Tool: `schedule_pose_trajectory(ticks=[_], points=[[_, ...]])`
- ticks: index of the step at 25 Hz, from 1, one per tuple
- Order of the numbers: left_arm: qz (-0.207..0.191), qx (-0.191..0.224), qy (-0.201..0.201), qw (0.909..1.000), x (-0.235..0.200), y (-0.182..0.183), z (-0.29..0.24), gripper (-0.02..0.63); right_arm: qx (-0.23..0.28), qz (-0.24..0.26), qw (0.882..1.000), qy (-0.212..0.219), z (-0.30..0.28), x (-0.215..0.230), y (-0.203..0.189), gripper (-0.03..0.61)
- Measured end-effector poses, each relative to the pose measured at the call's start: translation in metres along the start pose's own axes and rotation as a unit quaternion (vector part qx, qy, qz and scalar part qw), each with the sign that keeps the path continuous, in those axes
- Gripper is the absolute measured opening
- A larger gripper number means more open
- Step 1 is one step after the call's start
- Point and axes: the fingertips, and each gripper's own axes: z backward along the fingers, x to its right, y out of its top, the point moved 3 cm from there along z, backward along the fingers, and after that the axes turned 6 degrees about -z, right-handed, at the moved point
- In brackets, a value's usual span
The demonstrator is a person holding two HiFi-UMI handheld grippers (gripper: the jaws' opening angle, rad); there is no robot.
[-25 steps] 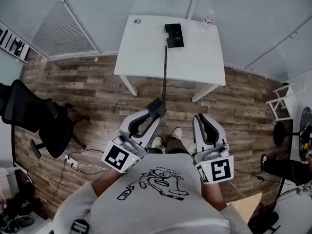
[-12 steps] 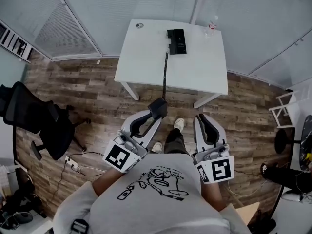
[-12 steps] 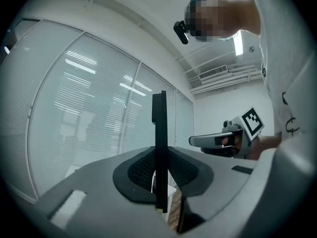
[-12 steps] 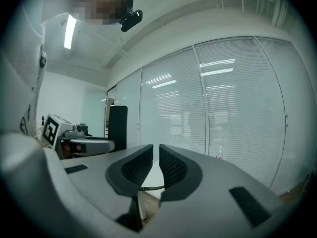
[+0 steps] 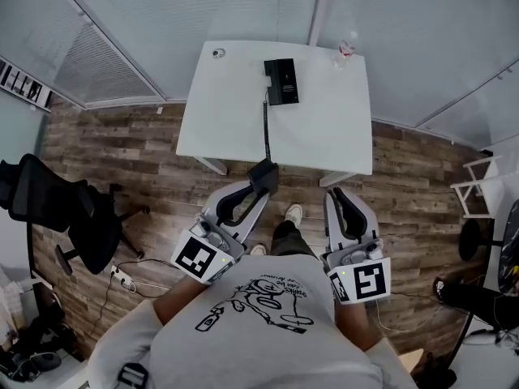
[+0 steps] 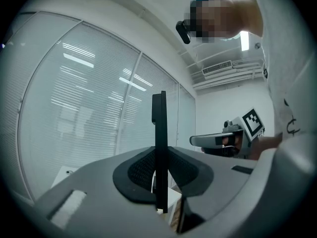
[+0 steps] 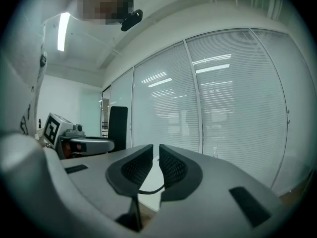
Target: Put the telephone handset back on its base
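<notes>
Handset in left tool, near table edge

left claw: grips handset | base: on table | cord: links both

The telephone handset and its base are black, the table white, the plank floor brown wood-grain, the office chair black.
</notes>
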Motion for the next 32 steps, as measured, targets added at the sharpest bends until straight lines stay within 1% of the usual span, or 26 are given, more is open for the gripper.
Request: schedule_pose_trajectory(ticks=[6,11,17,24,32], points=[[0.008,-0.011,-0.001,0.9999,-0.006,-0.001,-0.065,0.067,-0.002,-0.008,1.000,-0.001,-0.019,0.060,0.008,0.032],[0.004,-0.017,-0.005,0.9998,-0.008,-0.002,-0.115,0.067,-0.003,-0.011,1.000,0.002,-0.035,0.107,0.014,0.032],[-0.005,-0.024,0.005,0.9997,-0.012,-0.002,-0.158,0.067,-0.002,-0.007,1.000,0.012,-0.049,0.152,0.021,0.032],[-0.005,-0.030,0.027,0.9992,-0.015,-0.008,-0.179,0.067,-0.006,-0.011,1.000,0.027,-0.058,0.178,0.018,0.032],[-0.006,-0.039,0.043,0.9983,-0.027,-0.012,-0.178,0.067,-0.010,-0.012,0.999,0.047,-0.076,0.178,0.016,0.032]])
